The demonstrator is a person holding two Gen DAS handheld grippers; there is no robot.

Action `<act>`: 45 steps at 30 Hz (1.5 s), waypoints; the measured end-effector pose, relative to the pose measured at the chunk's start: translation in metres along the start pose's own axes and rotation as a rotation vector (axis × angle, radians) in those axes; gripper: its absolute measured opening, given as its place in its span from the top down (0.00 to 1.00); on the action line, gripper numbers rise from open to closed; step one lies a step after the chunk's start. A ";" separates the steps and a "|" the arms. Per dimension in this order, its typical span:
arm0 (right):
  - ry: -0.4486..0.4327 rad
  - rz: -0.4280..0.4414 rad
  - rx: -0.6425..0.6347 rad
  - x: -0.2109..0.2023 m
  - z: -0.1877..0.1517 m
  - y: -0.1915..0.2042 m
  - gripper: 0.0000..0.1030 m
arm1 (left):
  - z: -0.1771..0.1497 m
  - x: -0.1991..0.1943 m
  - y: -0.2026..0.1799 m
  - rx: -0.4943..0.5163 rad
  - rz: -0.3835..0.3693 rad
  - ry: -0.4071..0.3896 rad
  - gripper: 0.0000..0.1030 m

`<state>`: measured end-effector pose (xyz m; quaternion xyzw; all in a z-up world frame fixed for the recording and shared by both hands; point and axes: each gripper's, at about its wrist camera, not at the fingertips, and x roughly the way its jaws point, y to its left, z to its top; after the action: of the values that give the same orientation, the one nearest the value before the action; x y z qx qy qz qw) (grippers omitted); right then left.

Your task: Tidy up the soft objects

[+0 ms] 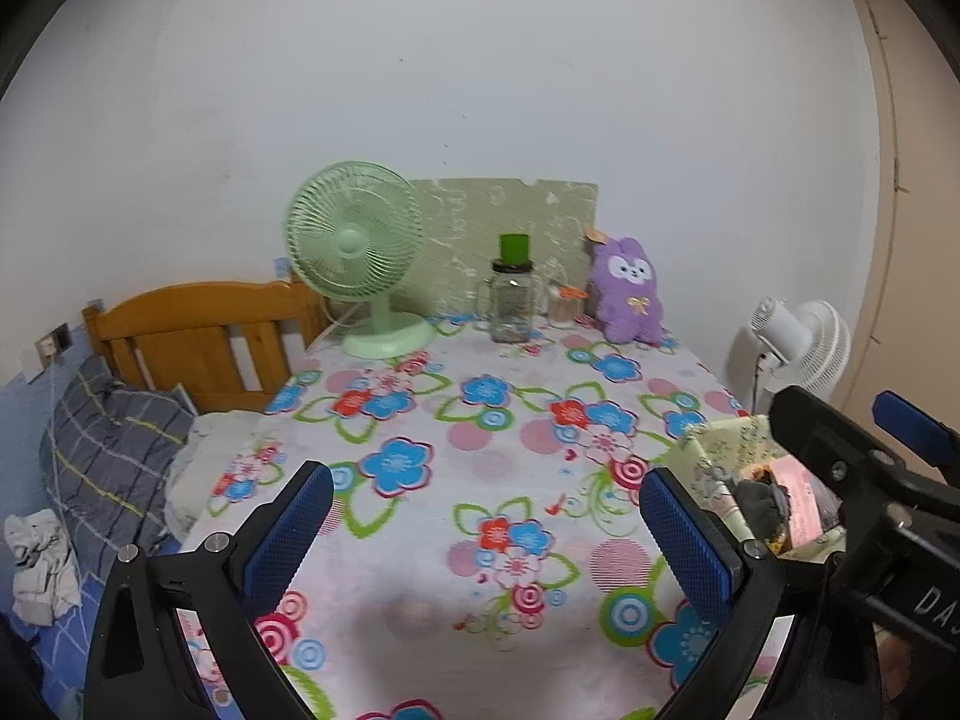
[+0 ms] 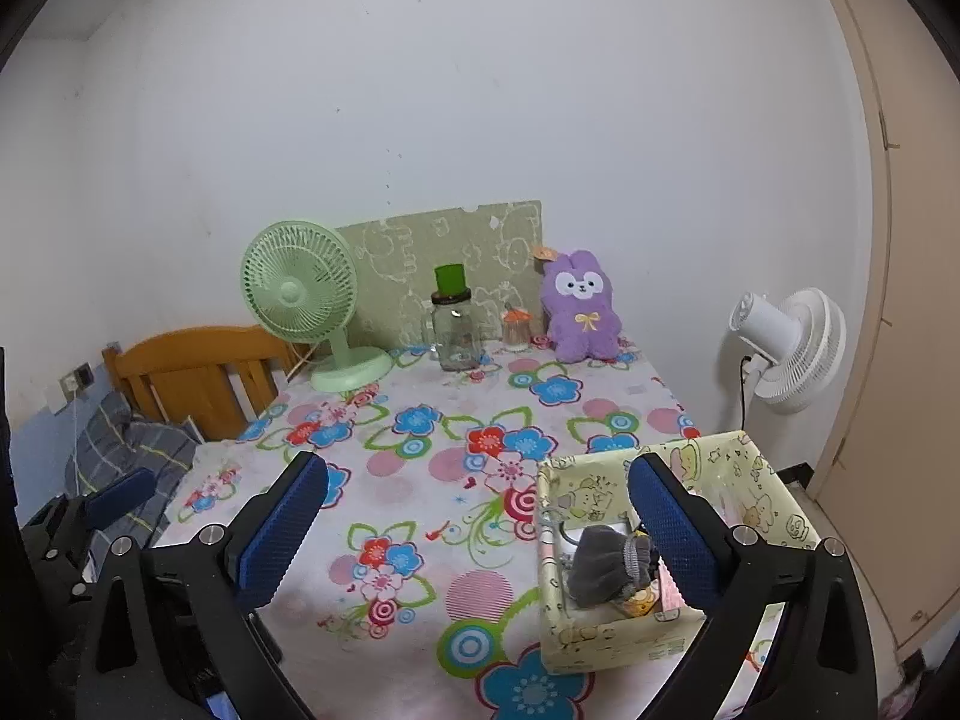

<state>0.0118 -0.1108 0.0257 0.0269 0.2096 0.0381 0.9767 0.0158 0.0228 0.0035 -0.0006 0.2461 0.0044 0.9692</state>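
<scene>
text: "DA", white letters, cut off | on: right claw body

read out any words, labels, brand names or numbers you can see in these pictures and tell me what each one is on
"DA": white letters on the black body of the right gripper, cut off at the left wrist picture's edge.
Pink packet in the yellow box: any print is too blurred to read.
Box front: small print, too small to read.
Green board by the wall: cartoon outlines only, no readable words.

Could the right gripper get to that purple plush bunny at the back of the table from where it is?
Probably yes. The right gripper is open and empty, and bare tablecloth runs up to the purple plush bunny; the yellow box sits off to the side.
</scene>
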 end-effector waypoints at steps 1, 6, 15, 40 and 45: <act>-0.003 0.000 0.001 -0.002 0.000 0.001 0.01 | 0.000 -0.002 0.002 -0.002 0.004 -0.005 0.00; -0.010 -0.010 0.011 -0.009 0.001 0.002 0.01 | 0.000 -0.014 0.013 -0.011 0.016 -0.027 0.00; -0.012 -0.034 0.029 -0.015 -0.003 0.001 0.01 | -0.002 -0.021 0.024 -0.024 0.023 -0.038 0.00; -0.006 -0.043 0.015 -0.016 -0.009 0.005 0.01 | -0.003 -0.023 0.030 -0.037 0.021 -0.042 0.00; -0.004 -0.040 0.012 -0.014 -0.008 0.006 0.01 | -0.002 -0.023 0.030 -0.039 0.022 -0.041 0.00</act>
<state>-0.0046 -0.1060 0.0244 0.0287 0.2082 0.0170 0.9775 -0.0053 0.0528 0.0125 -0.0169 0.2262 0.0198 0.9737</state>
